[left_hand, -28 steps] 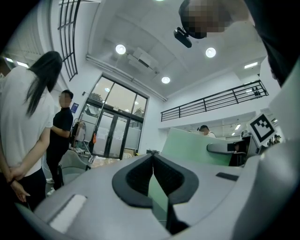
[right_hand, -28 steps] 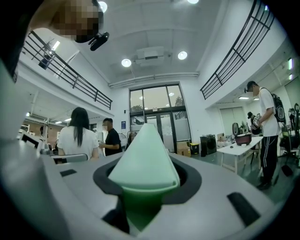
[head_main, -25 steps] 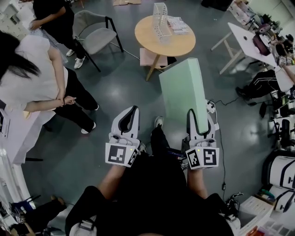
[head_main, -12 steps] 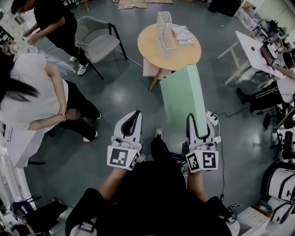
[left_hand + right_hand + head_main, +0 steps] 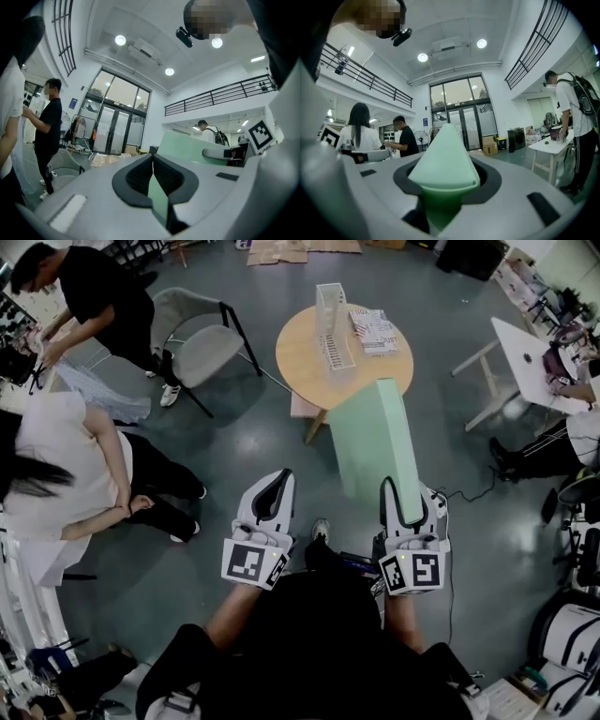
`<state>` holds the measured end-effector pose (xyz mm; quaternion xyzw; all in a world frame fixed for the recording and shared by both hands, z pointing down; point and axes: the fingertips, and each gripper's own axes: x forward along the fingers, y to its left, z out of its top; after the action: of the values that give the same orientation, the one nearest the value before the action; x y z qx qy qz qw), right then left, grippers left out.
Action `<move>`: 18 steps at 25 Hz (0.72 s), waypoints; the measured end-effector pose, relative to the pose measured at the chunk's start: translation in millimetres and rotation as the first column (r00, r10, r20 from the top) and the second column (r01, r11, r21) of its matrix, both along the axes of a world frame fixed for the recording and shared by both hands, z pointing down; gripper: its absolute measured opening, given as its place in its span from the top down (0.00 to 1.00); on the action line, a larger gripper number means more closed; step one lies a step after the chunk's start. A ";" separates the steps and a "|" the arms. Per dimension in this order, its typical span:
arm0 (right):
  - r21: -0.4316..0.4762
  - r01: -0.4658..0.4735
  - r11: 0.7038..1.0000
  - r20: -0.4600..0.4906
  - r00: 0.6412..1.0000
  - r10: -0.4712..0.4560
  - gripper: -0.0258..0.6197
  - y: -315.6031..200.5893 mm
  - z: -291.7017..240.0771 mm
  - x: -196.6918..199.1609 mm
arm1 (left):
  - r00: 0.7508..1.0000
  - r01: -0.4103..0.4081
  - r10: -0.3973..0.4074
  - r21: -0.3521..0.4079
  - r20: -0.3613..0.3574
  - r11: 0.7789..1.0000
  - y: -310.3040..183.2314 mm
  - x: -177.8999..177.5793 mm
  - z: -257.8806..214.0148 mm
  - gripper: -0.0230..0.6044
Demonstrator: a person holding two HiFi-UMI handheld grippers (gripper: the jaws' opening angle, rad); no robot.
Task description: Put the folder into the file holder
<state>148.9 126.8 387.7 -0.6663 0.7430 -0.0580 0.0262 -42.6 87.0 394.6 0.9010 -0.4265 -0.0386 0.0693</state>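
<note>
**Folder gripped, holder well ahead**

The right gripper (image 5: 399,491) clamps its fingers on the pale green slab-shaped folder (image 5: 375,437), whose end fills that gripper's view. The left gripper (image 5: 270,486) has its fingers closed on nothing. Only the head view shows the white mesh file holder (image 5: 330,310) on the round wooden bench (image 5: 302,357), well apart.

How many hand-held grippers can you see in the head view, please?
2. The left hand-held gripper is at lower centre, jaws together and empty. The right hand-held gripper is beside it on the right, clamped on the folder. None seems hidden.
</note>
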 end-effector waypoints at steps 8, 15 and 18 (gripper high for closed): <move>-0.001 0.057 0.998 0.005 0.998 -0.057 0.72 -57.4 7.9 52.6 | 1.000 0.026 -0.026 -0.015 0.008 1.000 -42.8 58.9 3.0 0.95; 0.005 0.074 0.997 0.021 0.997 -0.074 0.72 -85.3 9.2 74.8 | 0.996 0.079 -0.079 0.003 0.030 0.997 -58.9 68.2 -0.3 0.95; 0.018 0.080 0.997 0.025 0.996 -0.080 0.72 -93.2 8.0 76.5 | 0.994 0.096 -0.098 0.026 0.047 0.995 -66.3 66.8 -1.9 0.95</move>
<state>225.5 33.6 395.7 -0.6351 0.7690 -0.0612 0.0388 24.2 20.7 392.7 0.8806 -0.4709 -0.0252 0.0462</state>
